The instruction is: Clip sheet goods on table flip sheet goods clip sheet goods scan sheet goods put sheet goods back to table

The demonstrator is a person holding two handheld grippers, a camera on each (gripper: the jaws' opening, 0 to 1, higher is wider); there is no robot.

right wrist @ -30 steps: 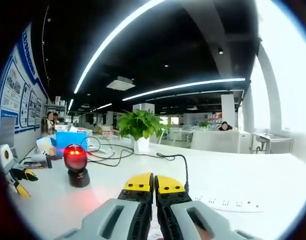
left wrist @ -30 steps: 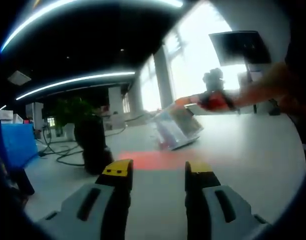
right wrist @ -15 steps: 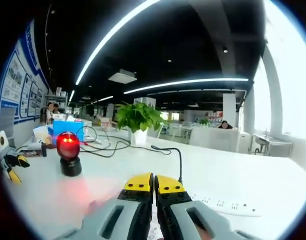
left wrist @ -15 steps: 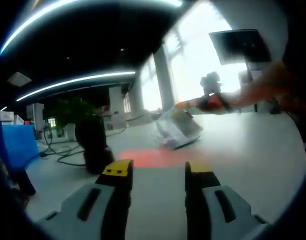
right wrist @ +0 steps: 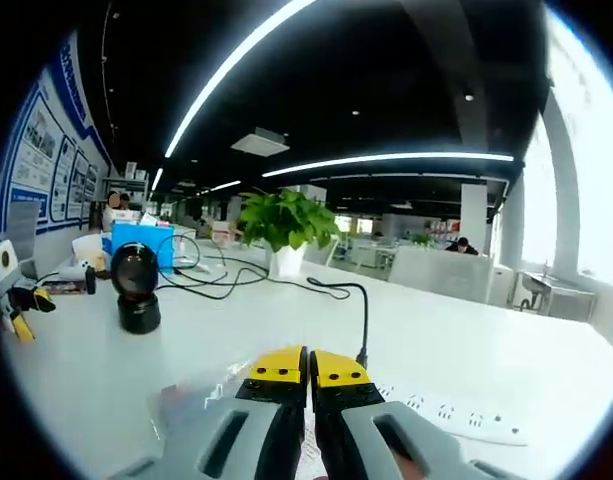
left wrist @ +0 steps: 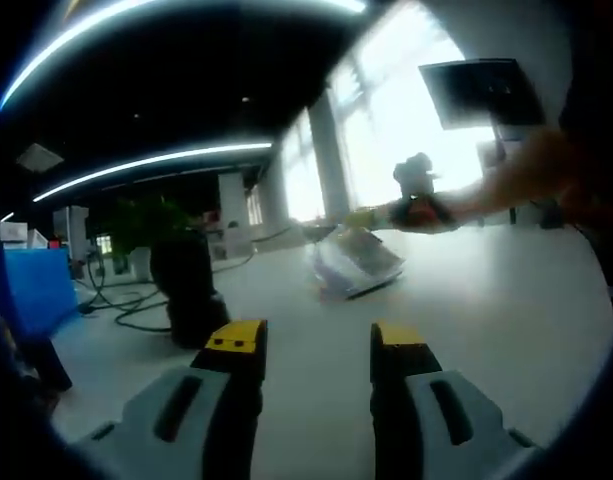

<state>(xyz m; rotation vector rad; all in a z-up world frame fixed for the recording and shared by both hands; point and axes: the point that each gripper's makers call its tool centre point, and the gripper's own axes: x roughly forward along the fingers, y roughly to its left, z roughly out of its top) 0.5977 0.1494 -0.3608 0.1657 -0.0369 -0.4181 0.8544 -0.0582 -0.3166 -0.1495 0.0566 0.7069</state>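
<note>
Pinching the sheet goods (left wrist: 354,262) by an upper edge, the right gripper (right wrist: 307,368) keeps its yellow-tipped jaws pressed together, with a sliver of the pale, glossy packet showing just beneath them in the right gripper view. That grip lets the packet hang low over the table (left wrist: 506,300), its bottom edge at or very near the white surface; whether it already touches cannot be told. In the left gripper view the same gripper shows from the side, a dark body with a red and yellow front at the end of the person's outstretched arm, meeting the packet's top.

I judge the packet is being brought down to the table for the put-back step, since it is carried away from the scanner (right wrist: 135,287) and no red glow falls on it.

The left gripper (left wrist: 317,350) hovers nearer the table's edge, jaws well apart and holding nothing, probably standing clear so the release stays one-handed.

The scanner, a dark round head on a short stand, sits toward the table's far left side in the right gripper view, with cables (right wrist: 236,285) and a potted plant (right wrist: 284,228) behind it. A white power strip (right wrist: 456,421) lies to the right.

The packet looks flat and thin, a translucent wrapper with a pale blue-white printed face, tilted and slightly bowed.
</note>
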